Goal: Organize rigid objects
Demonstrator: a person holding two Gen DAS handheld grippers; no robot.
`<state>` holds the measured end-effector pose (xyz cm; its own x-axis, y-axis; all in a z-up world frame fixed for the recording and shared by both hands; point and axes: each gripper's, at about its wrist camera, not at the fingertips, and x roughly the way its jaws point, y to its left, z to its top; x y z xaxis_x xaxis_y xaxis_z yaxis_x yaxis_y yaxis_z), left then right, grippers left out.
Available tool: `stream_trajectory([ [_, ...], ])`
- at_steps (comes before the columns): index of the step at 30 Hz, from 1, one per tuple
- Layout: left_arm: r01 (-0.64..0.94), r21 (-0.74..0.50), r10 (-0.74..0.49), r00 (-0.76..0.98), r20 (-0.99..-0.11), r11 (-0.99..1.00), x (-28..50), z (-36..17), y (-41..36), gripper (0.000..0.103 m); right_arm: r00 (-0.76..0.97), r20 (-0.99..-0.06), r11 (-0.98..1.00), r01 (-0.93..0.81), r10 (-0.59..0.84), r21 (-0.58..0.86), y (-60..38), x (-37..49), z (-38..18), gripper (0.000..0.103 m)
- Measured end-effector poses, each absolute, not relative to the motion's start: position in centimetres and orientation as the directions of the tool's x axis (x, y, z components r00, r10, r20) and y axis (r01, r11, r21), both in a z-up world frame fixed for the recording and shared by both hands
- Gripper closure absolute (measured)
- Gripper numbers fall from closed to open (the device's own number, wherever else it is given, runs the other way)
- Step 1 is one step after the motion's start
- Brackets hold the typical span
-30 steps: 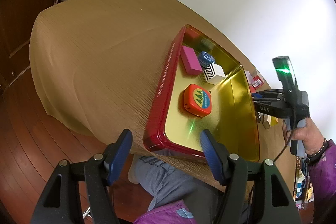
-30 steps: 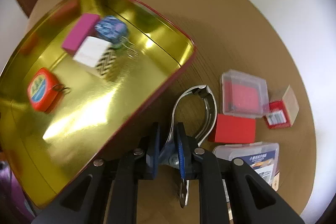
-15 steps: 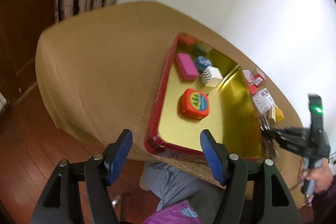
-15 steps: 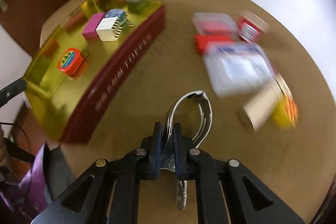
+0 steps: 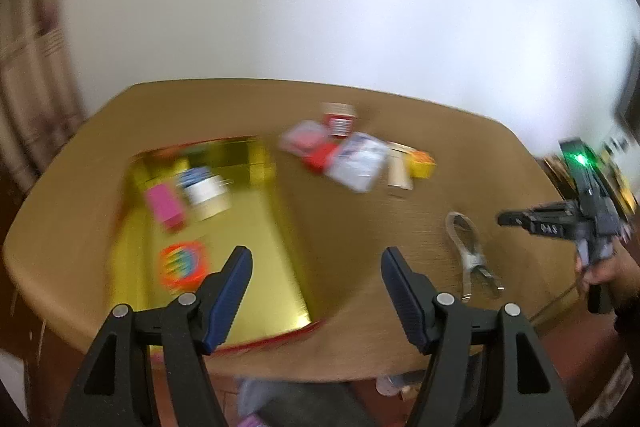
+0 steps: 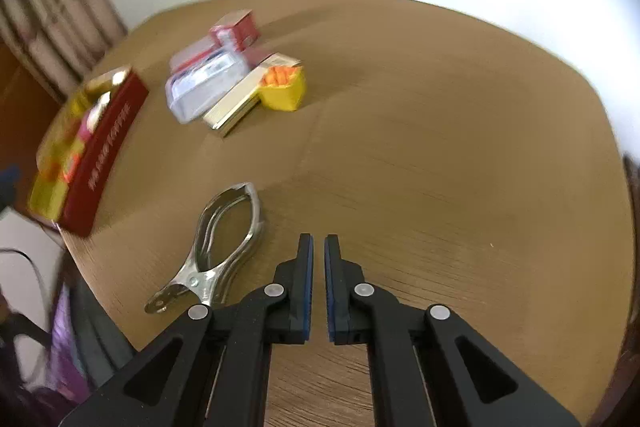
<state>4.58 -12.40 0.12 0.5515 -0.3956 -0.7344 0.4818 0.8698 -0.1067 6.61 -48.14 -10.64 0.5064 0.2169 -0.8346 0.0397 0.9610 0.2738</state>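
A red tin tray [image 5: 256,341] with a gold inside lies at the table's left; in it are a pink block [image 5: 165,207], a white patterned box [image 5: 206,191] and an orange tape measure [image 5: 182,263]. My left gripper [image 5: 316,259] is open and empty above the tray's right edge. A metal punch plier [image 6: 224,239] lies loose on the table, also in the left wrist view [image 5: 470,247]. My right gripper [image 6: 316,247] is nearly shut and empty, just right of the plier. The tray [image 6: 106,155] shows at the left of the right wrist view.
A cluster sits at the table's back: clear plastic boxes [image 6: 204,83], a red box [image 6: 236,27], a yellow box [image 6: 284,89] and a beige flat box [image 6: 236,103]. The wooden table [image 6: 440,147] is bare on the right. The near table edge lies close below the grippers.
My right gripper has let go of the metal plier, which now lies on the table to its left. Both cameras swung fast; the left one now faces the table from the front.
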Motion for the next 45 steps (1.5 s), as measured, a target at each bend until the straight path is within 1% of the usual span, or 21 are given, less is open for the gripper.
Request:
stream_trajectory([
  [2, 0.522, -0.101, -0.41, 0.521, -0.748, 0.847, 5.4, 0.2, -14.6, 0.034, 0.533, -0.798, 0.933, 0.04, 0.282, 0.357, -48.9, 6.0, -10.2, 0.093],
  [3, 0.532, -0.087, -0.405, 0.518, -0.753, 0.842, 5.7, 0.3, -15.6, 0.034, 0.541, -0.789, 0.929, 0.036, 0.293, 0.37, -48.9, 5.8, -9.9, 0.086],
  [4, 0.535, -0.073, -0.398, 0.523, -0.754, 0.842, 5.7, 0.4, -16.1, 0.034, 0.535, -0.786, 0.925, 0.018, 0.312, 0.379, -48.5, 5.6, -9.7, 0.065],
  [6, 0.536, -0.048, -0.387, 0.542, -0.746, 0.843, 5.9, 0.6, -17.0, 0.034, 0.542, -0.771, 0.926, -0.034, 0.333, 0.376, -46.7, 5.4, -9.1, 0.048],
  [10, 0.524, -0.087, -0.393, 0.508, -0.766, 0.847, 6.8, 0.0, -18.0, 0.034, 0.527, -0.792, 0.939, -0.034, 0.309, 0.343, -44.1, 7.4, -9.5, 0.048],
  [13, 0.511, -0.129, -0.397, 0.46, -0.794, 0.85, 7.5, -1.0, -18.2, 0.034, 0.505, -0.832, 0.967, -0.012, 0.227, 0.256, -42.9, 9.0, -10.6, 0.049],
  [14, 0.508, -0.143, -0.399, 0.442, -0.803, 0.849, 7.7, -1.4, -18.0, 0.034, 0.492, -0.84, 0.967, -0.011, 0.228, 0.256, -42.7, 9.2, -11.1, 0.051],
  [16, 0.507, -0.145, -0.397, 0.434, -0.809, 0.85, 7.8, -1.6, -17.8, 0.034, 0.458, -0.856, 0.965, -0.016, 0.239, 0.261, -42.0, 9.8, -12.2, 0.062],
  [19, 0.517, -0.119, -0.38, 0.436, -0.815, 0.848, 8.1, -2.0, -17.9, 0.034, 0.437, -0.883, 0.983, -0.009, 0.171, 0.185, -41.1, 10.0, -13.2, 0.059],
  [20, 0.521, -0.107, -0.374, 0.44, -0.816, 0.847, 8.1, -2.0, -18.0, 0.034, 0.432, -0.889, 0.986, -0.006, 0.153, 0.166, -40.8, 10.1, -13.3, 0.054],
  [22, 0.53, -0.092, -0.368, 0.444, -0.817, 0.843, 8.3, -2.0, -18.4, 0.034, 0.376, -0.916, 0.988, 0.006, 0.143, 0.156, -40.4, 10.7, -14.1, 0.002],
  [25, 0.544, -0.084, -0.37, 0.442, -0.817, 0.835, 9.0, -1.8, -19.2, 0.034, 0.412, -0.908, 0.997, -0.051, 0.078, 0.063, -39.0, 10.3, -14.7, 0.0],
  [29, 0.538, -0.102, -0.378, 0.432, -0.819, 0.836, 10.2, -1.6, -19.8, 0.034, 0.406, -0.909, 0.995, -0.009, 0.09, 0.095, -39.6, 10.4, -14.9, 0.0],
  [36, 0.537, -0.101, -0.368, 0.418, -0.831, 0.837, 10.8, -1.7, -20.8, 0.034, 0.429, -0.899, 0.996, -0.027, 0.088, 0.085, -39.3, 9.9, -15.0, 0.0],
  [38, 0.539, -0.09, -0.358, 0.416, -0.836, 0.837, 10.9, -1.8, -21.0, 0.034, 0.443, -0.892, 0.996, -0.021, 0.092, 0.092, -39.4, 9.7, -14.9, 0.005],
  [39, 0.538, -0.086, -0.352, 0.416, -0.838, 0.839, 10.9, -1.9, -21.1, 0.034, 0.452, -0.887, 0.996, -0.025, 0.092, 0.091, -39.5, 9.0, -14.5, 0.014],
  [40, 0.538, -0.085, -0.351, 0.415, -0.84, 0.839, 11.0, -2.0, -21.2, 0.034, 0.466, -0.879, 0.995, -0.041, 0.097, 0.088, -39.6, 8.4, -14.1, 0.033],
  [41, 0.537, -0.088, -0.351, 0.412, -0.841, 0.839, 11.1, -2.2, -21.2, 0.034, 0.48, -0.87, 0.994, -0.057, 0.108, 0.092, -39.5, 8.2, -13.7, 0.047],
  [42, 0.536, -0.09, -0.351, 0.409, -0.842, 0.84, 11.1, -2.2, -21.2, 0.034, 0.487, -0.866, 0.994, -0.066, 0.112, 0.091, -39.4, 8.1, -13.4, 0.08],
  [43, 0.533, -0.095, -0.351, 0.404, -0.844, 0.841, 11.2, -2.4, -21.2, 0.034, 0.486, -0.868, 0.995, -0.074, 0.1, 0.074, -39.3, 8.2, -13.2, 0.094],
  [45, 0.531, -0.103, -0.354, 0.397, -0.847, 0.841, 11.4, -2.5, -21.1, 0.034, 0.485, -0.869, 0.994, -0.094, 0.098, 0.06, -39.4, 8.2, -13.2, 0.095],
])
